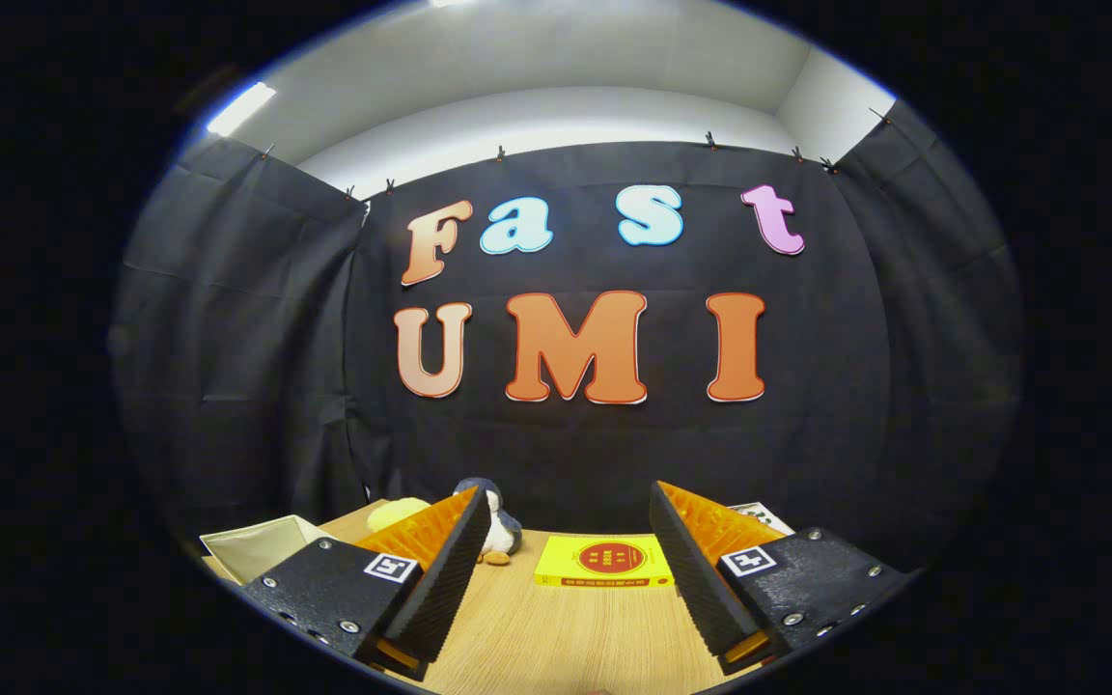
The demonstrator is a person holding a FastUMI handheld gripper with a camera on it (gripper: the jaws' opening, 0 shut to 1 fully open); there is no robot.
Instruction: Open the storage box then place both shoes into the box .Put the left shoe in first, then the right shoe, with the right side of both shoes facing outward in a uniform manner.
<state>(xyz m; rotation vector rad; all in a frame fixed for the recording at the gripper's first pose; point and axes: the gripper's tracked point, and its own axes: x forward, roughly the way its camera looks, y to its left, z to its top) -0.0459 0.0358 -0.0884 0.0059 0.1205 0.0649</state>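
While I hold the view level over the wooden table (556, 627), the gripper (570, 507) sits with its two fingers spread wide apart, nothing between them but bare tabletop. Neither finger touches any object.

Beyond the fingers, lying flat near the table's far edge, I see a yellow book (604, 563) with a red round mark on its cover; it sits in the gap between the fingertips, closer to the right one and well ahead of both. Just past the left fingertip there is a small plush toy (501, 526) (grey and white, penguin-like as far as I can tell), partly hidden by that finger, with a pale yellow rounded thing (400, 512) beside it that I cannot identify.

Further off to the left, at the table's side, I can make out the storage box (262, 547): a pale fabric-looking box, its open top showing a light inner wall, with the left finger's body covering its near corner. I cannot tell whether anything lies inside it.

Behind the right finger a white card with dark printed marks (764, 514) peeks out on the table. The booth's black cloth wall rises behind everything.
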